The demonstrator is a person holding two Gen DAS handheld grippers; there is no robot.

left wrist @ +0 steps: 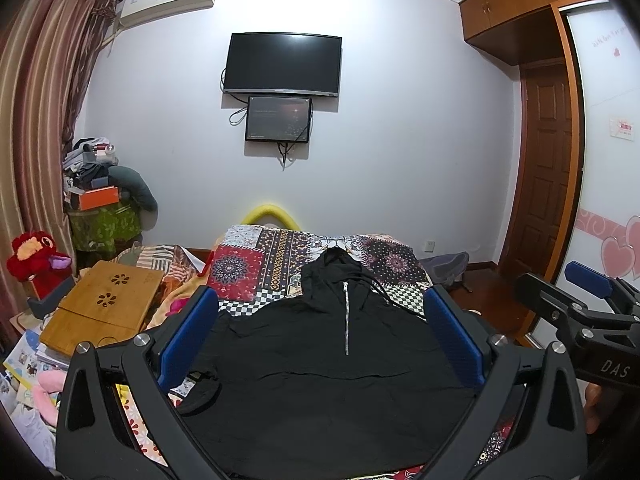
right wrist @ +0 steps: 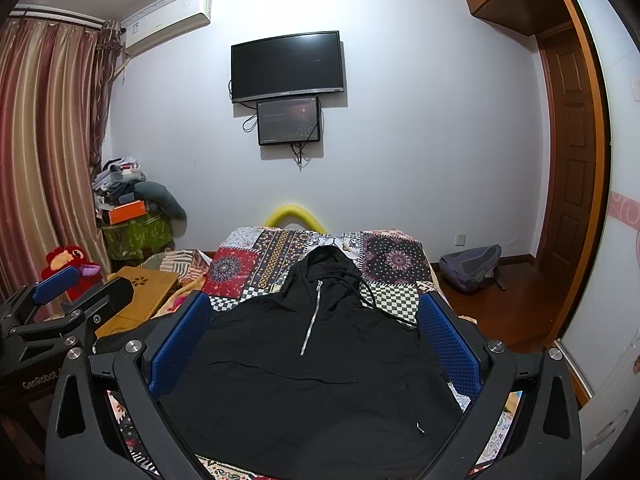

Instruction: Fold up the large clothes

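Hoodie (left wrist: 320,360) lies flat on the bedspread (left wrist: 256,264), framed between both released claws (left wrist: 320,320) (right wrist: 316,328).

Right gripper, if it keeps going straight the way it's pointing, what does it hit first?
Most likely the black hoodie spread on the patchwork bed cover. The open right gripper looks along it, aiming towards the zipper; nothing else seems nearer, though depth is hard to judge.
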